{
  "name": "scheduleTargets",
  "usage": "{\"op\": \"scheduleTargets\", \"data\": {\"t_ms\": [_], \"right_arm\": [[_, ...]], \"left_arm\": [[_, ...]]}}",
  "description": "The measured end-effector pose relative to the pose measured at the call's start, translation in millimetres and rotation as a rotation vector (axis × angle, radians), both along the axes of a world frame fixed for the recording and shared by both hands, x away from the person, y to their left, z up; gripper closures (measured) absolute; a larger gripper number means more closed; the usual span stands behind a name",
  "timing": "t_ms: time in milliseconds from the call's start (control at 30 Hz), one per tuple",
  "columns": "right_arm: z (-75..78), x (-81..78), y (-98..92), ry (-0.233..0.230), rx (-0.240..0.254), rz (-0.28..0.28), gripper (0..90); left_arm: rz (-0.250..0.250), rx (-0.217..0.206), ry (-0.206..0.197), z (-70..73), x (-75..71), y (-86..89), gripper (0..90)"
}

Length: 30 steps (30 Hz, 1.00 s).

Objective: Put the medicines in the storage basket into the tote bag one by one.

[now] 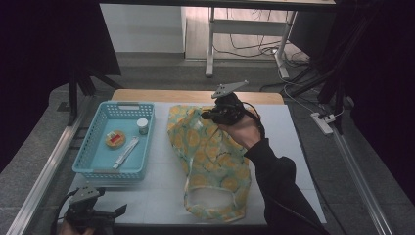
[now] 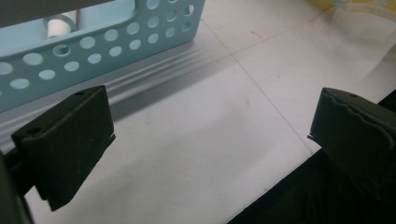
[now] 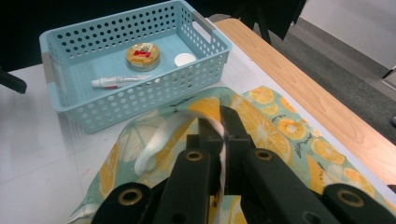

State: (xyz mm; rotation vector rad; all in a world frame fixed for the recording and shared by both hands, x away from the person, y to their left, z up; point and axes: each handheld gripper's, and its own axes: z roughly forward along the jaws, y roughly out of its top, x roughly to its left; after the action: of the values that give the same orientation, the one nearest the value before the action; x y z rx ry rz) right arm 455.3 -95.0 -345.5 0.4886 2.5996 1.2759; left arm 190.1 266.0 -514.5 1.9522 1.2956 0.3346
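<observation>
A fabric bag (image 1: 215, 166) printed with orange slices lies on the white table top, its mouth toward the near edge. My right gripper (image 1: 209, 116) is at the bag's far end, its jaws shut on a white strap (image 3: 224, 149) of the bag (image 3: 275, 121); the right gripper (image 3: 223, 126) pinches it between its tips. Another white handle loop (image 3: 154, 144) lies loose on the fabric. My left gripper (image 1: 117, 214) rests at the near left corner, and in its own view the left gripper (image 2: 210, 126) stands open over bare table.
A light blue perforated basket (image 1: 88, 156) sits left of the bag, holding a round tin (image 1: 115, 139), a small white jar (image 1: 142, 126) and a tube (image 1: 126, 152). The table's wooden far edge (image 1: 195, 95) runs behind. A power strip (image 1: 323, 122) lies on the floor at right.
</observation>
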Motion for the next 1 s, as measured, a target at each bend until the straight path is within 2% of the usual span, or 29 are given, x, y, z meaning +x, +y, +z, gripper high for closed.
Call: {"op": "scheduleTargets", "data": {"t_ms": [267,533,633,833,1000], "right_arm": [[-1.3,0.3,-3.9,-0.002,0.012,-0.003,90.0],[-1.3,1.4,-6.7,0.015,0.024,-0.005,90.0],[-1.1,1.9,-7.4,0.016,0.025,-0.003,90.0],[-0.4,1.8,-7.8,0.018,0.019,-0.001,90.0],[-0.8,2.1,-8.0,0.022,0.022,0.007,90.0]], "left_arm": [[-0.020,-0.053,-0.023,3.2,2.6,6.3,0.0],[-0.002,-0.046,-0.055,10.9,4.7,6.4,0.0],[0.000,-0.029,-0.066,14.5,6.2,4.7,0.0],[0.003,-0.021,-0.055,23.9,11.4,5.6,0.0],[0.019,0.014,-0.044,31.5,18.7,10.0,0.0]]}}
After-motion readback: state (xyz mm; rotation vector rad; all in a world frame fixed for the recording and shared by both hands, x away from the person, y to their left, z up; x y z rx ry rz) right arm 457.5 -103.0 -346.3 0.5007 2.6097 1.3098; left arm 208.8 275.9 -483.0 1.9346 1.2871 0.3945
